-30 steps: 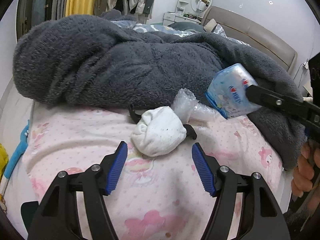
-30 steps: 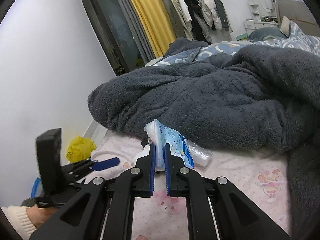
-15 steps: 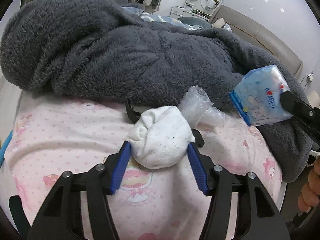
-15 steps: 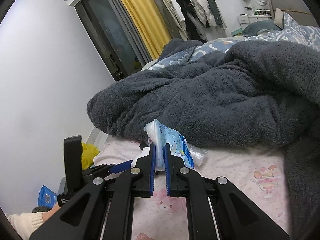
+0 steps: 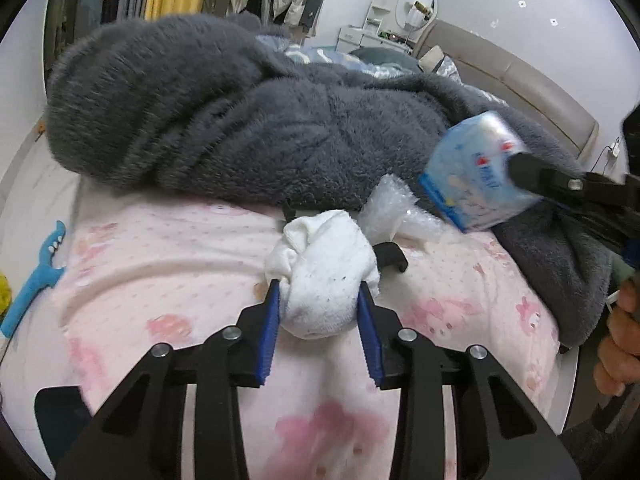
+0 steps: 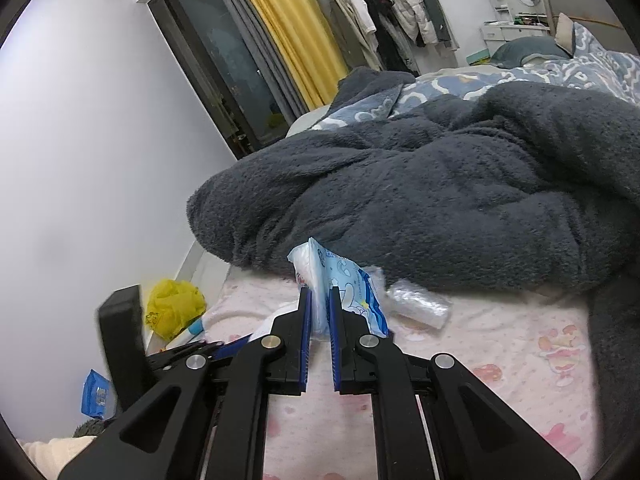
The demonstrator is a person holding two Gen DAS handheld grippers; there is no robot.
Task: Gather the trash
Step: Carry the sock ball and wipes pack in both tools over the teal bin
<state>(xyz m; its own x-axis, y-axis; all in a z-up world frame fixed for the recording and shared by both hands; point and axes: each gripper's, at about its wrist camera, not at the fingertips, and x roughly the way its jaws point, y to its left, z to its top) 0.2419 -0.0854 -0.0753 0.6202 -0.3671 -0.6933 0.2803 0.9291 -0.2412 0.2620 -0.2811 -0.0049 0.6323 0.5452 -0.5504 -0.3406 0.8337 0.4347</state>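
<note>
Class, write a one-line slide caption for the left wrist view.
Left tool grips a white sock on the pink sheet.

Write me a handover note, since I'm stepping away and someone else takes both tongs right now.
Left tongs: shut on the white balled sock, which sits at the pink sheet.
Right tongs: shut on the blue tissue pack, held above the sheet.
Still lying on the bed: the clear bubble wrap beside the grey blanket, and a black clip partly under the sock.
Done: two items gripped. Left: carry both off, then fetch the bubble wrap. No bin is in view.
</note>
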